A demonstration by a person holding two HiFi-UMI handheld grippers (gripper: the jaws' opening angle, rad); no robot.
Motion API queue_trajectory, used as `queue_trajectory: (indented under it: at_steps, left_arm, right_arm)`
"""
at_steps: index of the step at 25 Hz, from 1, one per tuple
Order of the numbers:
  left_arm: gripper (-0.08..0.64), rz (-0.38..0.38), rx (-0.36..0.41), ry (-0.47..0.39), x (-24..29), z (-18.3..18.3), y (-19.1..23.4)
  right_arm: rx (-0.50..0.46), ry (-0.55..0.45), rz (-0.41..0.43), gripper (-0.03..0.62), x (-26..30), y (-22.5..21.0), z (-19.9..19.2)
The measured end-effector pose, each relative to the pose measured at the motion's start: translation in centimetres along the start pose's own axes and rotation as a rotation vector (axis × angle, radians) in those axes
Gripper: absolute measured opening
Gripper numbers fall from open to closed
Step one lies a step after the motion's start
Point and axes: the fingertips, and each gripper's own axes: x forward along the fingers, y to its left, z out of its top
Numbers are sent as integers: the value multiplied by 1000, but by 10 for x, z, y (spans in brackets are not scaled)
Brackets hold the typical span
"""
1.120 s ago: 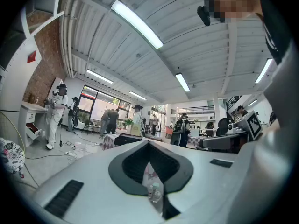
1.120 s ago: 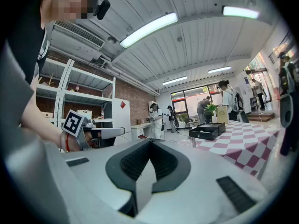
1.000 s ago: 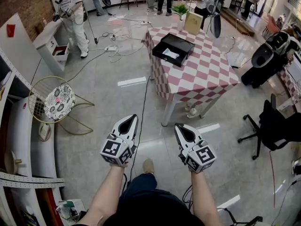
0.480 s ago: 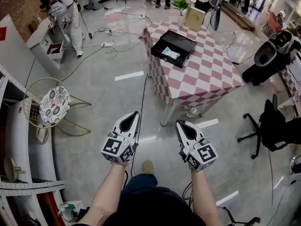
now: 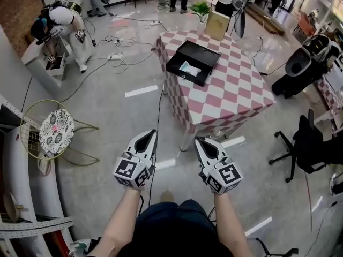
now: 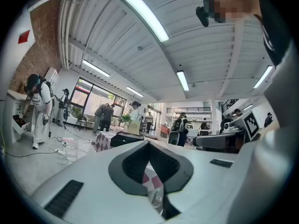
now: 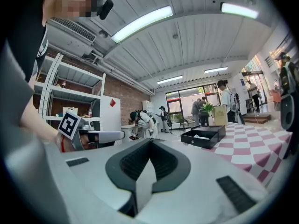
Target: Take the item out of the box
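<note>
A black open box [image 5: 193,61] lies on a table with a pink-and-white checked cloth [image 5: 230,98], several steps ahead of me. A white item [image 5: 188,68] rests inside the box. My left gripper [image 5: 149,135] and right gripper [image 5: 200,142] are held side by side over the floor, short of the table's near corner. Both point toward the table, and both are shut with nothing between their fingers. The left gripper view shows the box [image 6: 122,138] far off beyond the shut tips [image 6: 149,144]. In the right gripper view the box [image 7: 204,135] sits right of the tips [image 7: 150,143].
A wire chair with a floral cushion [image 5: 53,133] and white shelves stand at the left. A black office chair [image 5: 313,143] is at the right. A cable [image 5: 159,116] runs across the floor toward the table. A plant [image 5: 201,9] and a tan bag [image 5: 216,24] stand at the table's far end.
The table and box have drawn nearer and shifted slightly left in the head view. Both grippers stay shut and side by side. The person at the back left has bent over.
</note>
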Motion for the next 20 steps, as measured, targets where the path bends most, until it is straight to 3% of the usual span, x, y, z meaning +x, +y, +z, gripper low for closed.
queue_trajectory:
  at_steps: [11, 20]
  left_arm:
    - [11, -36, 8, 14, 42, 0, 16]
    - [11, -53, 26, 32, 113, 4, 44]
  right_arm:
    - [-25, -33, -109, 5, 35, -48, 17]
    - [-47, -10, -59, 5, 95, -97, 23]
